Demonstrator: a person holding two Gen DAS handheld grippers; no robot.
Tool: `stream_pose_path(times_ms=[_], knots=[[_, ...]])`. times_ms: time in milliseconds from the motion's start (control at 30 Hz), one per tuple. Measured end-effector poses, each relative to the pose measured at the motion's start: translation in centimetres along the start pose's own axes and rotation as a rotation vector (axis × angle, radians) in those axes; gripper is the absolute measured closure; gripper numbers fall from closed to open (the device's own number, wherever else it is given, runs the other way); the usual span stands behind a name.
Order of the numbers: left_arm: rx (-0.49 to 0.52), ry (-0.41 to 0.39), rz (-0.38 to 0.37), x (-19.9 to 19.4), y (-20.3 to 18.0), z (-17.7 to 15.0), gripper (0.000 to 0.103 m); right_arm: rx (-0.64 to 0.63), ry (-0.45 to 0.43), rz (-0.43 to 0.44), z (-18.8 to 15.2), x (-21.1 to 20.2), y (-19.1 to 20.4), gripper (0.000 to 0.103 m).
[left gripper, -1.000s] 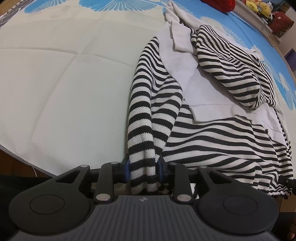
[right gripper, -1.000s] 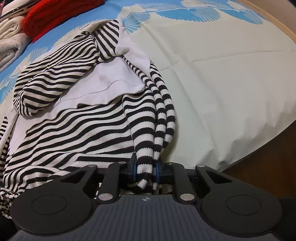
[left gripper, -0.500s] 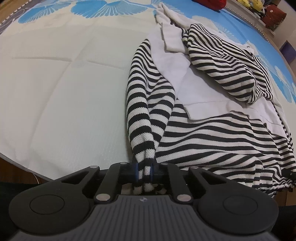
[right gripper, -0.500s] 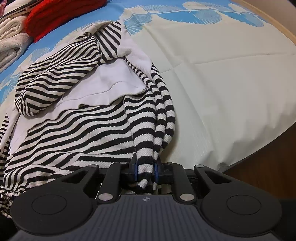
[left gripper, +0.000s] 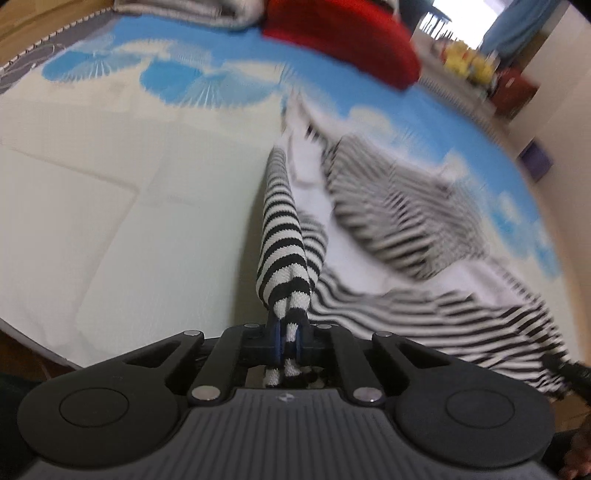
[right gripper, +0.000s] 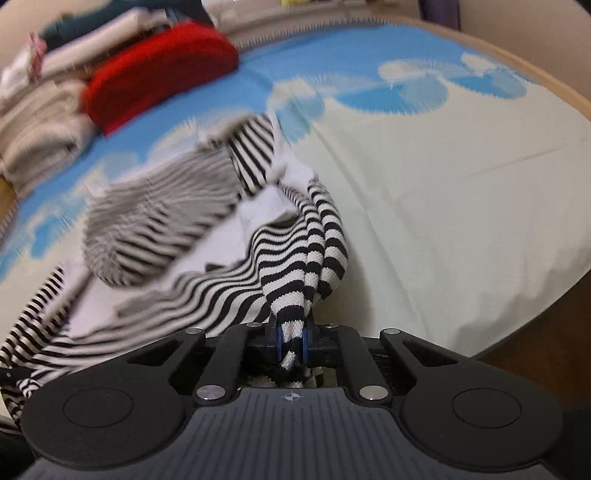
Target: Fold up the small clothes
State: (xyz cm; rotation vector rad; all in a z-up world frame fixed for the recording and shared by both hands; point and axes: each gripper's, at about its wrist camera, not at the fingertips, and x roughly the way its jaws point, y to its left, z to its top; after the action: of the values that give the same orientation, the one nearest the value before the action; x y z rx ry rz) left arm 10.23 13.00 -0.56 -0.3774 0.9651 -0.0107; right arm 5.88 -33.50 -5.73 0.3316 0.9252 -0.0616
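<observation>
We're looking across a bed spread with a pale cream quilted bedcover [left gripper: 122, 206] whose far half carries a bright blue pattern of fan-like shapes. Wood shows beyond the near edge of the bed in both views. At the far end, in the left wrist view, sits a red soft knitted bundle [left gripper: 343, 48], with grey and white folded cloth [left gripper: 177, 9] just left of it. Off to the far right there's a blurred cluster of yellow toys [left gripper: 467, 62] by a beige wall, too smeared to make out further. The right wrist view shows the same red bundle [right gripper: 159, 74] with a stack of beige and white folded laundry [right gripper: 40, 114] on its left.

And here's the garment: the black-and-white striped knitted top with plain white panels [left gripper: 406, 229] lies spread on the bedcover, its body motion-blurred. The left gripper [left gripper: 287, 341] has its fingers pinched nearly together on a bunched striped edge at the garment's left side, the cloth rising taut from the bed into the blue pads. The right gripper [right gripper: 291, 341] has just been narrowing its fingers as well, and a striped fold of the same top [right gripper: 207, 229] sits clamped between them, at the garment's right side.

No readable writing anywhere; only a small emblem is moulded on each gripper body, too small to read.
</observation>
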Motion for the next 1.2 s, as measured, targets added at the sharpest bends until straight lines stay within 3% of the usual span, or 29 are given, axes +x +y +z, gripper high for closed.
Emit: stream_pose_path(times_ms=[200, 333, 433, 533, 667, 767, 833, 867, 933, 1000, 1067, 1133, 1200], knots=[[-0.045, -0.112, -0.118, -8.1, 1.1, -0.9, 0.097, -0.005, -0.103, 0.101, 0.7, -7.4, 0.5, 0.095], [-0.081, -0.116, -0.146, -9.9, 2.0, -1.0, 0.096, 0.01, -0.162, 0.165, 0.8, -12.2, 0.3, 0.095], [-0.103, -0.083, -0.183, -8.9, 2.8, 0.6, 0.096, 0.027, -0.162, 0.183, 1.8, -12.6, 0.2, 0.095], [-0.099, -0.034, -0.189, -5.8, 3.4, 4.1, 0.096, 0.047, -0.135, 0.19, 3.9, -10.1, 0.2, 0.095], [-0.079, 0.079, -0.177, 1.4, 4.0, 9.5, 0.095, 0.056, -0.075, 0.203, 8.0, -4.3, 0.6, 0.095], [-0.138, 0.147, -0.223, 6.9, 5.2, 12.1, 0.089, 0.026, -0.005, 0.209, 11.3, 1.4, 1.4, 0.092], [-0.149, 0.156, -0.255, 9.8, 6.1, 12.6, 0.07, 0.028, 0.02, 0.156, 12.6, 4.9, 1.5, 0.089], [-0.172, 0.17, -0.248, 10.7, 6.7, 12.6, 0.068, 0.02, 0.032, 0.153, 13.0, 6.6, 1.4, 0.088], [-0.263, 0.171, -0.225, 11.1, 7.5, 13.3, 0.068, 0.039, 0.045, 0.09, 12.9, 9.3, 0.4, 0.073], [-0.277, 0.105, -0.277, 9.9, 7.5, 14.0, 0.059, 0.121, 0.085, 0.03, 13.0, 10.6, -0.6, 0.073], [-0.229, 0.093, -0.287, 9.3, 7.4, 14.4, 0.053, 0.176, 0.013, 0.069, 13.6, 9.8, -1.1, 0.073], [-0.157, 0.106, -0.261, 8.8, 7.1, 14.3, 0.053, 0.129, -0.031, 0.067, 13.7, 8.9, -0.7, 0.073], [-0.088, 0.119, -0.258, 8.2, 6.8, 13.9, 0.052, 0.069, -0.019, 0.096, 13.4, 8.7, -0.2, 0.071]])
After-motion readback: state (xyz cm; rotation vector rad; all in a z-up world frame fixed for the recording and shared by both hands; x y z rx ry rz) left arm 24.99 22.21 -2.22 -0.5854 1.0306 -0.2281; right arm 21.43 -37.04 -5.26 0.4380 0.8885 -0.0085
